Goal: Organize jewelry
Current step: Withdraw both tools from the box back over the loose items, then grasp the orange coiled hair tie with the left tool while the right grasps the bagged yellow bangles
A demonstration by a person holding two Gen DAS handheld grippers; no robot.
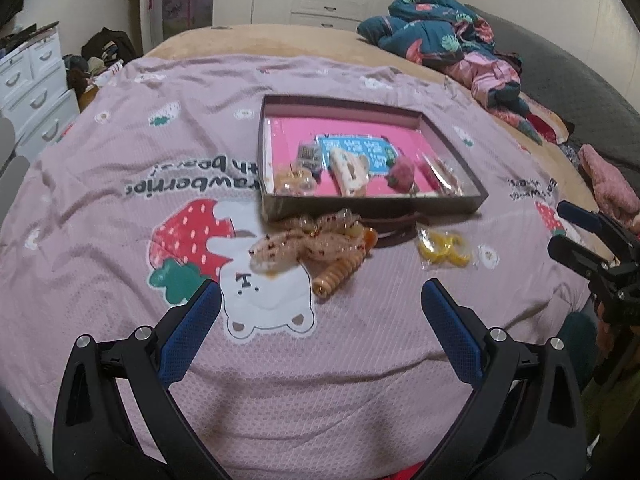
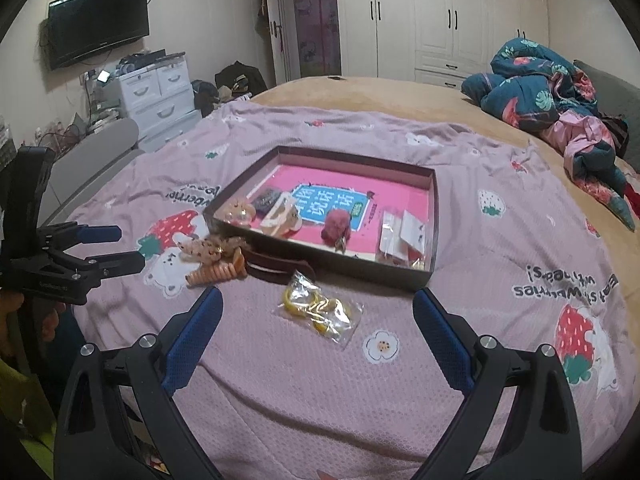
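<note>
Bedspread: dusty pink w/ red strawberries, white bears, small white flowers, dark lettering. Bed underneath: tan. Box: dark brown walls, hot-pink floor w/ blue label, white characters. In box: dark red fuzzy piece, cream-and-tan bear clip, orange-ish bagged item. Outside box: yellow rings in clear bag, orange spiral tie, cream scrunchie w/ brown specks, brown strap. Quilt: teal w/ pink and green leaf print. Both tools: black w/ blue pads.
</note>
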